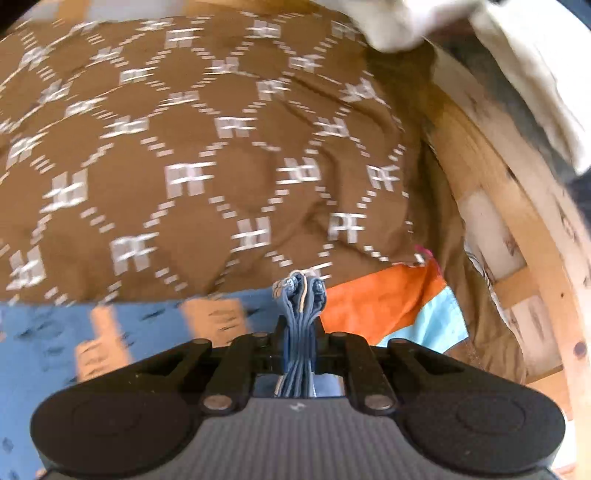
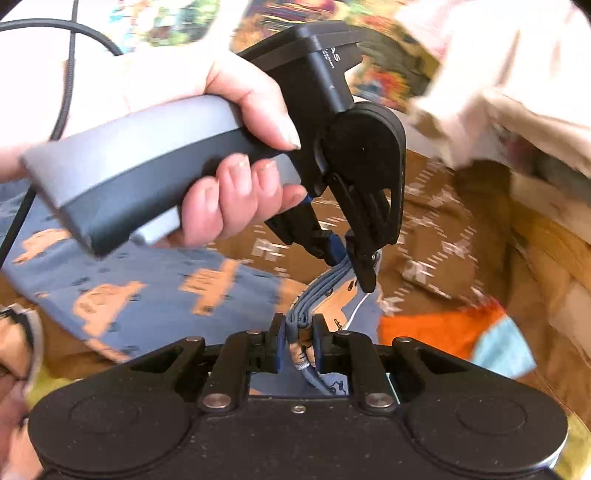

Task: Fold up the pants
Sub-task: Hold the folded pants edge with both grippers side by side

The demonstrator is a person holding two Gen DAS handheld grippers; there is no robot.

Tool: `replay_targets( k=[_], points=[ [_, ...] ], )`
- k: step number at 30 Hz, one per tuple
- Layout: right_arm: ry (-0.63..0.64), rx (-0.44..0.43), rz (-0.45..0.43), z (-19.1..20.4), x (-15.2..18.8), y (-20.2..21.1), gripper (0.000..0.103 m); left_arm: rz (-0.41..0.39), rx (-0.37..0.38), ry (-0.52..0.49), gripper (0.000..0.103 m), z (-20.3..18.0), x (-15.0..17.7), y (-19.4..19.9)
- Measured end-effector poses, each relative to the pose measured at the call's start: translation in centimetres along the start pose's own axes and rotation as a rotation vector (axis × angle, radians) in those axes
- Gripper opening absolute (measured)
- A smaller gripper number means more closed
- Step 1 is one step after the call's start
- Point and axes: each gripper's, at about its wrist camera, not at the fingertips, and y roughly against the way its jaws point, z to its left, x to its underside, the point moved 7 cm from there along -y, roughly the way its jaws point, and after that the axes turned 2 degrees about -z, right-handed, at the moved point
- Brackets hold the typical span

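The pants [image 1: 129,325] are blue with orange prints and lie spread over a brown bedspread. My left gripper [image 1: 300,328] is shut on a bunched, pleated edge of the pants [image 1: 301,295] that sticks up between its fingers. In the right wrist view my right gripper [image 2: 298,332] is shut on another gathered part of the same pants [image 2: 147,280]. Just beyond it, a hand [image 2: 236,110] holds the left gripper [image 2: 349,262], which points down and pinches the blue fabric. A short stretch of folded cloth runs between the two grips.
A brown bedspread [image 1: 221,147] with a white diamond pattern covers the surface. An orange and light-blue cloth [image 1: 388,295] lies at the right beside the pants. A wooden frame [image 1: 498,221] borders the right side, with white cloth [image 1: 406,26] above. A black cable [image 2: 66,92] hangs at left.
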Motion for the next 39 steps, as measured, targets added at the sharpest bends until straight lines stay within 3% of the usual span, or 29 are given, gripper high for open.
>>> replay_targets(
  k=[4,8,15,21,24,39],
  points=[
    [0.089,-0.087,-0.019,3.1,-0.6,0.6,0.015,-0.024,-0.017,0.073,0.012,3.6,1.3,2.5],
    [0.145,-0.173,-0.013,6.0,-0.8,0.9,0.015,-0.043,-0.057,0.081,0.011,6.4,2.5,4.2],
    [0.15,-0.276,0.079,9.3,0.2,-1.1,0.015,-0.046,-0.076,0.106,0.011,10.2,4.1,3.7],
    [0.149,-0.292,0.093,10.0,0.6,-1.5,0.015,-0.058,-0.053,0.142,0.014,11.5,4.5,3.8],
    [0.148,-0.295,0.095,10.1,0.6,-1.5,0.015,-0.062,-0.075,0.146,0.024,12.1,4.7,4.0],
    [0.175,-0.285,0.1,10.1,0.9,-1.7,0.015,-0.076,-0.112,0.144,0.02,12.1,5.1,3.9]
  ],
)
